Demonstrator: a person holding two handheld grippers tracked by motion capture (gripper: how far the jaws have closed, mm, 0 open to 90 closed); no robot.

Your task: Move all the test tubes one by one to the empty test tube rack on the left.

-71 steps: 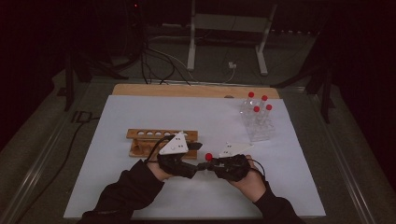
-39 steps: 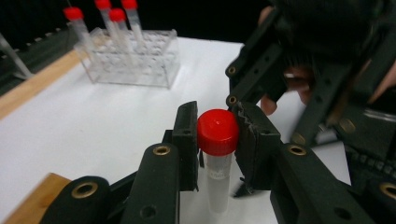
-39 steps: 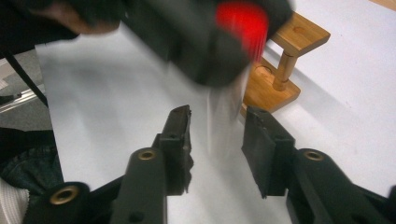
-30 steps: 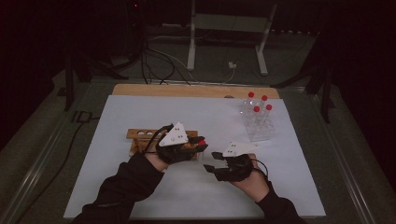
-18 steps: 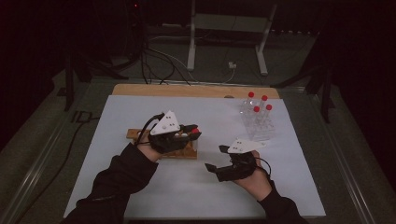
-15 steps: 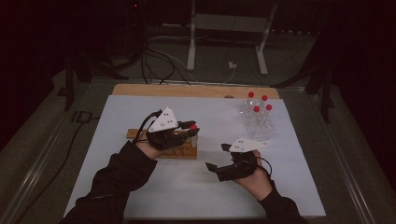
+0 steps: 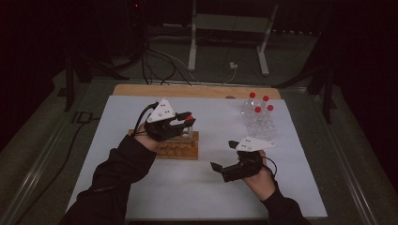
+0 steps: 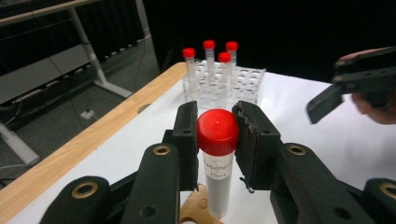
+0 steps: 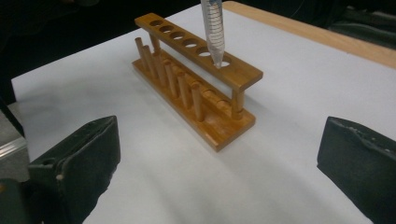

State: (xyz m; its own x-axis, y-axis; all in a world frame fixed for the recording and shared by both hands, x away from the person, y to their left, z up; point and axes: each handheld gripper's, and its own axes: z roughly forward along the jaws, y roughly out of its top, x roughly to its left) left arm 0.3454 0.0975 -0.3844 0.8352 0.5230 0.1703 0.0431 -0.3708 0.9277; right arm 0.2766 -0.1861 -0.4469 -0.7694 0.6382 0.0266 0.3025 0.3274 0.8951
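Observation:
My left gripper [image 7: 187,121] [image 8: 217,130] is shut on a clear tube with a red cap [image 8: 217,182] [image 7: 189,117], held upright by its top. The tube's pointed tip [image 9: 214,37] hangs at the end hole of the wooden tube rack [image 9: 196,88] [image 7: 180,149]; I cannot tell whether it touches the hole's rim. My right gripper [image 7: 224,155] [image 9: 219,163] sits low at the front right, aimed at the rack. Its jaws have just been opening and now stand wide apart with nothing between them. It also shows far right in the left gripper view [image 8: 359,79].
A clear plastic rack [image 7: 258,123] [image 8: 243,79] with several red-capped tubes stands at the back right of the white mat [image 7: 211,187]. A wooden strip [image 7: 197,90] runs along the table's far edge. Metal stand legs and cables lie beyond it.
The left gripper has carried the tube from the table's middle back and up over the wooden rack. The right gripper has stayed at the front right and spread its jaws.

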